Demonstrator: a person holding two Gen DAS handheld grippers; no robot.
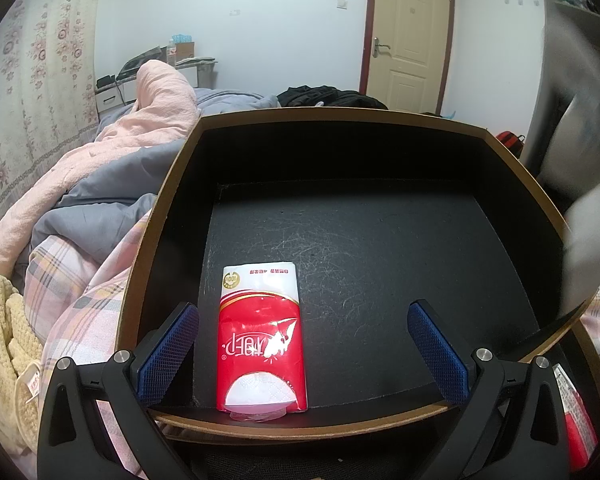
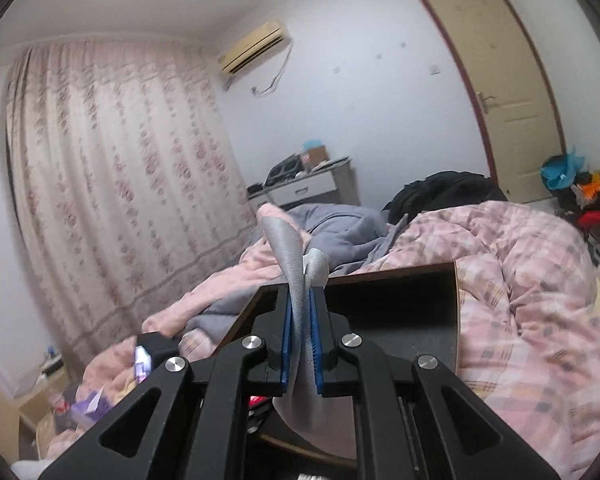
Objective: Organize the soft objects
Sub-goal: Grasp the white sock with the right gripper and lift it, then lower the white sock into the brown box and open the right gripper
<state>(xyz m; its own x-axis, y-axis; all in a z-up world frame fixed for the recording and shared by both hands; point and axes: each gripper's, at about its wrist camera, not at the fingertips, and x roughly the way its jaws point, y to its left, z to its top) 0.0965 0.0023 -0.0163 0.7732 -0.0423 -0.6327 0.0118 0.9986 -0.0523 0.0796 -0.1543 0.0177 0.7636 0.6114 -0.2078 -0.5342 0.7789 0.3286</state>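
A grey foam sheet (image 2: 298, 264) is pinched between the blue pads of the right gripper (image 2: 301, 300), whose jaws are pressed tight on it; the sheet stands up past the fingertips in a curl and hangs down below the pads as well. Beyond it sits a black box (image 2: 400, 300) with a brown rim, resting on a pink plaid quilt (image 2: 532, 280). In the left wrist view the same box (image 1: 340, 160) is seen from above, and a red and white tissue pack (image 1: 260, 340) lies flat on its floor, against the near wall. The left gripper (image 1: 303, 324) stands wide, its pads either side of the pack and clear of it. A second red pack (image 1: 572, 420) shows at the lower right, outside the box. A cream knit cloth (image 1: 4, 340) lies on the bedding at the left. A pale blurred shape at the right edge of that view cannot be made out.
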